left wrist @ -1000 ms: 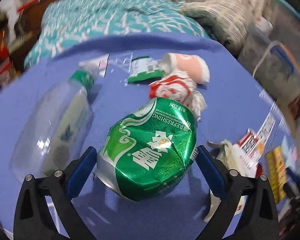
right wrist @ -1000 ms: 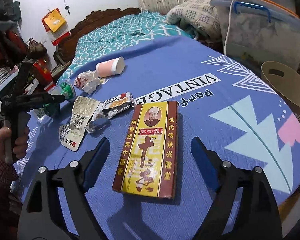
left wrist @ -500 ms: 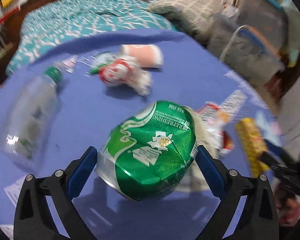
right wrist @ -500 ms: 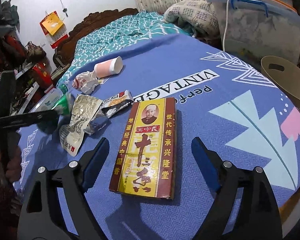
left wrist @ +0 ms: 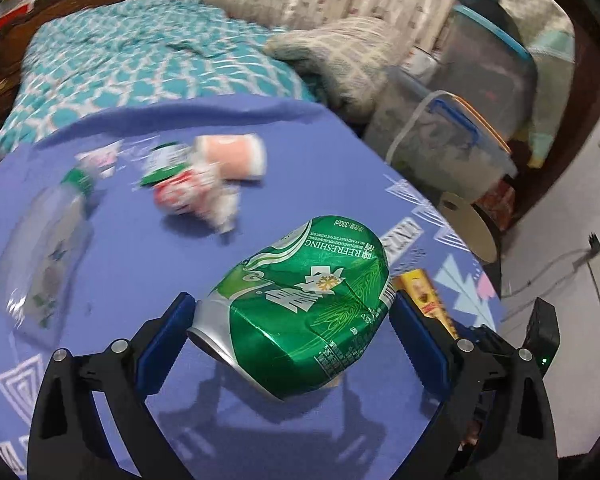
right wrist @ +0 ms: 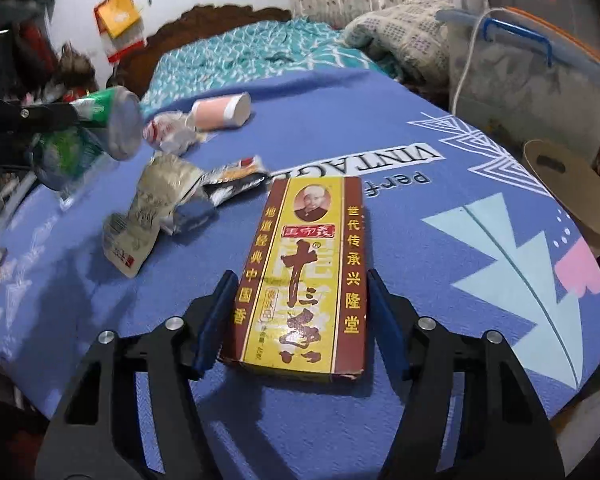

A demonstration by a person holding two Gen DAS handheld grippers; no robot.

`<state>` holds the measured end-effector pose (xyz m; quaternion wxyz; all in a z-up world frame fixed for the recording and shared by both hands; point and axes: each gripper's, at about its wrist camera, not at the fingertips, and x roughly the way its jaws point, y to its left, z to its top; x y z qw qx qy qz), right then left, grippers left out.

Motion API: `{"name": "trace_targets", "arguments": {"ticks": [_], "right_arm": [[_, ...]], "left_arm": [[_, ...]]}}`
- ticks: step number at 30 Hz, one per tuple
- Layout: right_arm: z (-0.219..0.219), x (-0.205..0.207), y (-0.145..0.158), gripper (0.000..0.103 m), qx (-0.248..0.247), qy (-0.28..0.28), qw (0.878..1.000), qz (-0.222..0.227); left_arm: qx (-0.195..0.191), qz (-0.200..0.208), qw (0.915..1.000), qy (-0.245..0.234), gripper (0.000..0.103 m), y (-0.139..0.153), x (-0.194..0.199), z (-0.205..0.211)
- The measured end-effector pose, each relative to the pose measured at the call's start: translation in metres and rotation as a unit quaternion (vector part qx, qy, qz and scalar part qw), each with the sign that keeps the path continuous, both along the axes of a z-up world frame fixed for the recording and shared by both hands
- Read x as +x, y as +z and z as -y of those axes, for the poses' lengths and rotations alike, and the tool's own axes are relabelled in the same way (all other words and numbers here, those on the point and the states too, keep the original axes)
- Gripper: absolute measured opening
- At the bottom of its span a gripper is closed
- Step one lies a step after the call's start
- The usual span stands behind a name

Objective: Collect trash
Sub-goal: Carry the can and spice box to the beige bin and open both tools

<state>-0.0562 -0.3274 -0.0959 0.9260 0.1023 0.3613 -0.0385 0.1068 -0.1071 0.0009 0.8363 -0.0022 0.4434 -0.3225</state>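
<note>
Since the earlier frame, the left gripper (left wrist: 292, 316) had lifted the crushed green can (left wrist: 300, 304) clear of the blue tablecloth (left wrist: 148, 264), and the right gripper (right wrist: 300, 312) had narrowed around the yellow box (right wrist: 304, 268). The left gripper's pads pinched the can at both sides, above its shadow. The right gripper's jaws were closing, with the box between them near the table's near edge; contact with the pads could not be confirmed. A plastic bottle (left wrist: 40, 256), a pink cup (left wrist: 232, 156) and crumpled wrappers (right wrist: 148, 216) lay further across the table.
</note>
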Motion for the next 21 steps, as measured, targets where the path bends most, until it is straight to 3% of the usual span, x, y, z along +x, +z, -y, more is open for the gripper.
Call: {"name": "trace_targets", "arguments": {"ticks": [6,11,18,21], "right_arm": [[0.079,-0.017,0.017,0.063,0.022,-0.088,0.995,0.046],[0.186,-0.036,0.023,0.063,0.081,-0.196,0.975,0.063],[0.289,-0.039,0.008,0.063,0.109,-0.275,0.954,0.04],[0.307,-0.032,0.001,0.07,0.116,-0.284,0.951,0.038]], "left_arm": [[-0.004,0.001,0.9968,-0.079,0.093,0.003,0.005,0.098],[0.009,-0.009,0.9859,-0.167,0.093,-0.004,0.011,0.225],[0.041,-0.007,0.9671,-0.251,0.093,-0.028,0.006,0.393],[0.048,-0.002,0.9668,-0.251,0.093,-0.038,0.006,0.43]]}}
